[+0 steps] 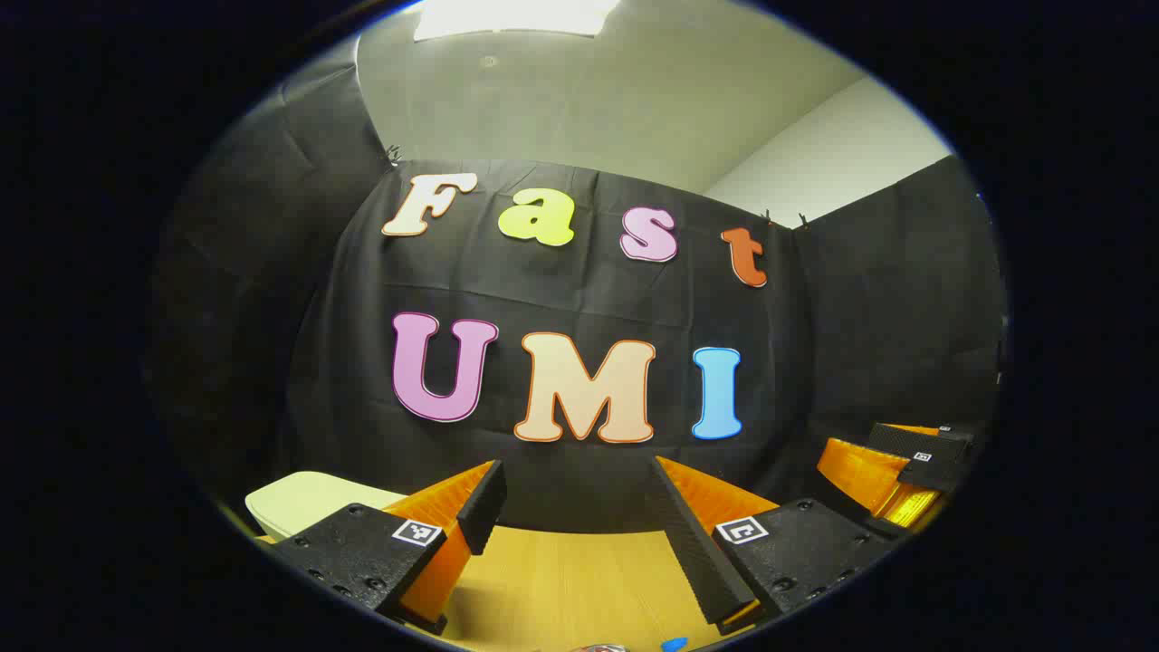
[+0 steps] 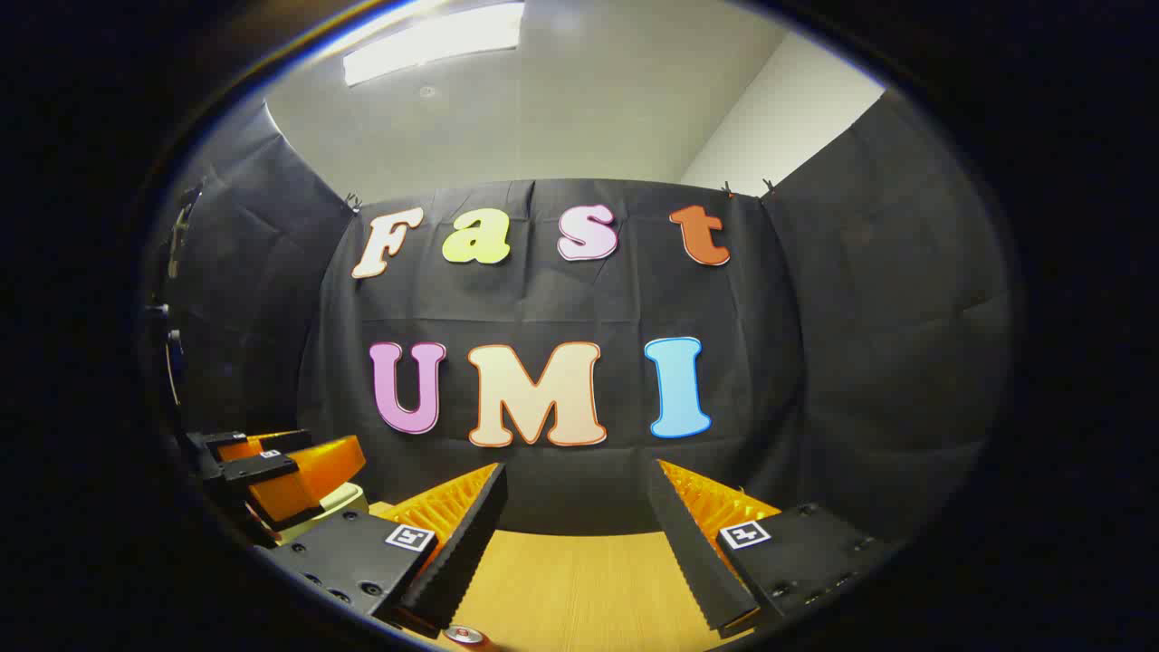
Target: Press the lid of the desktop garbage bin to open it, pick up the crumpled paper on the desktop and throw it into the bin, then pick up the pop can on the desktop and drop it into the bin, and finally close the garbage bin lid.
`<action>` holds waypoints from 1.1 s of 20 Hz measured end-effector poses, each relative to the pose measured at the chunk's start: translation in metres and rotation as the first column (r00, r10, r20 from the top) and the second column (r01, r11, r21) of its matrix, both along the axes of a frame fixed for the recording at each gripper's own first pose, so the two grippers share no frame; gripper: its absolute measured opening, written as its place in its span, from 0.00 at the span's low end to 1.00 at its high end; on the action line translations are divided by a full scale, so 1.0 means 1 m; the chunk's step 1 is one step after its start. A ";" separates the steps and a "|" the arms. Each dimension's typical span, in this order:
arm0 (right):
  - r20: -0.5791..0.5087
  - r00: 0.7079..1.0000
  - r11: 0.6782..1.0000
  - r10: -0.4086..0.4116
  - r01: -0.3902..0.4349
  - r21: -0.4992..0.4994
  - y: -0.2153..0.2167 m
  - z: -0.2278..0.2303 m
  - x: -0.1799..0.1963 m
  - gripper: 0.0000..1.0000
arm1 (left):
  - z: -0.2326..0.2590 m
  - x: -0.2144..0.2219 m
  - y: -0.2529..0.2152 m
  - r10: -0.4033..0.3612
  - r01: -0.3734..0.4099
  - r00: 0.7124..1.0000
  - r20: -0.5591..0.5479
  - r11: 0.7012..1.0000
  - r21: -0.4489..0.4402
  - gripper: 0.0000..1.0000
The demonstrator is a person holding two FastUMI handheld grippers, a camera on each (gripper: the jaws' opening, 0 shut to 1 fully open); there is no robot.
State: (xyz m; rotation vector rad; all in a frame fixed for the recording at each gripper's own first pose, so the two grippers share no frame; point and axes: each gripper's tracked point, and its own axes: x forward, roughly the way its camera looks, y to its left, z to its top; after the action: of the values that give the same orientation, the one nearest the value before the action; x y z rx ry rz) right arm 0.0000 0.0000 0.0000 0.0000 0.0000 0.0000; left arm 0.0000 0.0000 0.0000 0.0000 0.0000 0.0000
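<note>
Both my grippers, left gripper (image 1: 579,525) and right gripper (image 2: 579,525), hang spread wide and empty above the wooden desktop (image 1: 561,580). Pale bin lid (image 1: 308,498) sits just left; the pop can (image 2: 466,637) peeks below. Nothing seems begun, I judge: pressing the lid comes next.

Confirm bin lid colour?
Pale cream, plain, no pattern. The bin lid shows best in the left gripper view, at lower left beside the wooden desktop.

Pale bin lid (image 1: 308,498) shut (left); can top (image 2: 466,637) by bottom edge.
</note>
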 end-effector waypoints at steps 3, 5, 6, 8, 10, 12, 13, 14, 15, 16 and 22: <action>0.006 1.000 1.000 0.011 -0.011 0.004 -0.008 -0.001 0.006 0.99 | -0.001 0.003 -0.005 0.005 -0.005 1.000 0.001 1.000 0.030 0.93; -0.010 1.000 1.000 0.013 -0.013 0.006 -0.012 -0.007 0.010 0.99 | -0.004 0.003 -0.010 0.005 -0.005 1.000 -0.011 0.999 0.034 0.93; -0.015 1.000 1.000 0.010 -0.010 0.002 -0.015 -0.009 0.010 0.99 | -0.007 0.003 -0.010 0.009 -0.008 1.000 -0.019 0.999 0.039 0.94; -0.016 1.000 1.000 0.009 -0.009 0.005 -0.017 -0.011 0.010 0.98 | -0.008 0.002 -0.010 0.018 -0.017 1.000 -0.023 0.998 0.056 0.94; -0.019 1.000 1.000 0.023 -0.023 0.018 -0.015 -0.014 0.010 0.99 | -0.007 0.000 -0.009 0.027 -0.025 0.999 -0.026 0.996 0.081 0.94; -0.026 0.999 0.999 0.035 -0.034 0.021 -0.013 -0.018 0.011 0.99 | -0.006 -0.001 -0.009 0.035 -0.031 0.999 -0.028 0.994 0.106 0.94; -0.029 0.999 0.999 0.035 -0.035 0.022 -0.012 -0.020 0.011 0.99 | -0.005 -0.002 -0.008 0.040 -0.036 0.999 -0.026 0.993 0.115 0.94; -0.030 0.999 0.999 0.037 -0.036 0.024 -0.012 -0.021 0.011 0.98 | -0.004 -0.003 -0.008 0.043 -0.040 0.999 -0.024 0.992 0.121 0.93; -0.031 0.999 0.999 0.043 -0.042 0.027 -0.011 -0.024 0.010 0.98 | -0.005 -0.004 -0.007 0.051 -0.048 0.998 -0.022 0.991 0.127 0.94; -0.033 0.998 0.998 0.050 -0.049 0.028 -0.010 -0.025 0.009 0.98 | -0.005 -0.006 -0.004 0.060 -0.057 0.998 -0.022 0.990 0.131 0.93; -0.051 0.995 0.997 0.081 -0.080 0.013 -0.004 -0.033 0.012 0.98 | -0.014 -0.010 0.006 0.103 -0.098 0.994 -0.042 0.988 0.117 0.94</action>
State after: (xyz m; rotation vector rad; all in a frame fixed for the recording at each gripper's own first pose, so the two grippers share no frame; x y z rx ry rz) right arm 0.0120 -0.0037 -0.0330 0.0104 0.0517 0.0807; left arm -0.0096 0.0056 -0.0144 0.1150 0.0480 0.1008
